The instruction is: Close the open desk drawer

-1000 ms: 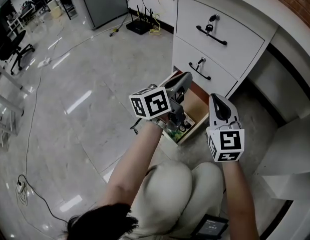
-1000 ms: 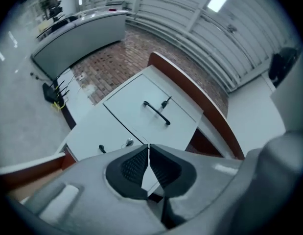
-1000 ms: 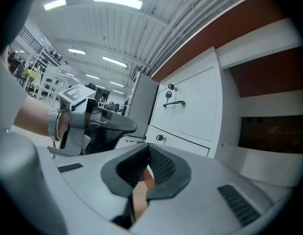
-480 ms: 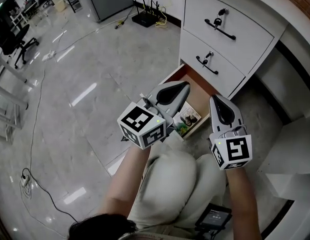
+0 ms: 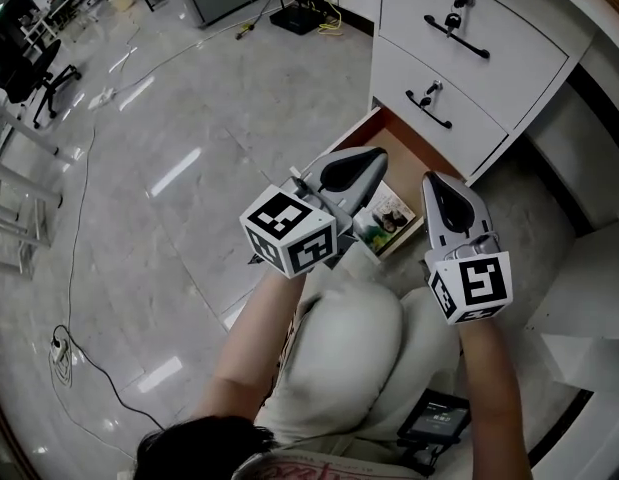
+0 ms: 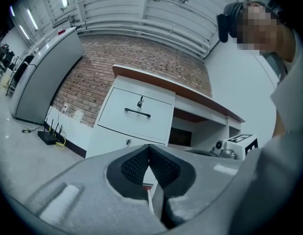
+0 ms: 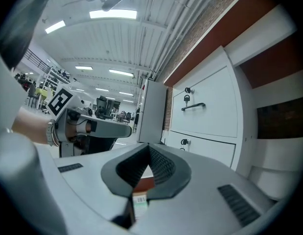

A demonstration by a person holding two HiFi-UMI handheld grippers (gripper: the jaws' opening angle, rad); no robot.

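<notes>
**Left gripper** point(image 5: 373, 160): centre of the head view, just beyond the lap. Jaws together, nothing between them. A second ago it sat lower, at the drawer's front edge. We now log it drawn back toward the lower left and rolled, so its marker cube shows a different face.

**Right gripper** point(image 5: 436, 184): just right of centre. Jaws together, empty. It has shifted little against the drawer.

**Reading for the task:** we judge that neither gripper is touching the drawer, so the closing push has not begun. The shut tips would serve as a blunt pusher against the front panel.

**Drawer** point(image 5: 403, 150): upper centre, lowest of three in the white desk. It is still pulled out toward us, about as far as before. It is brown wood inside, with the front panel nearest us partly hidden behind the left gripper. Small printed packets point(image 5: 389, 214) lie at its near end, low enough, we judge, to clear the frame.

**Closed drawers** point(image 5: 494, 30): two, upper right, above the open one. Both have black handles and keys in the locks.

**Router** point(image 5: 307, 15): on the floor at the top edge, by the wall.
</notes>
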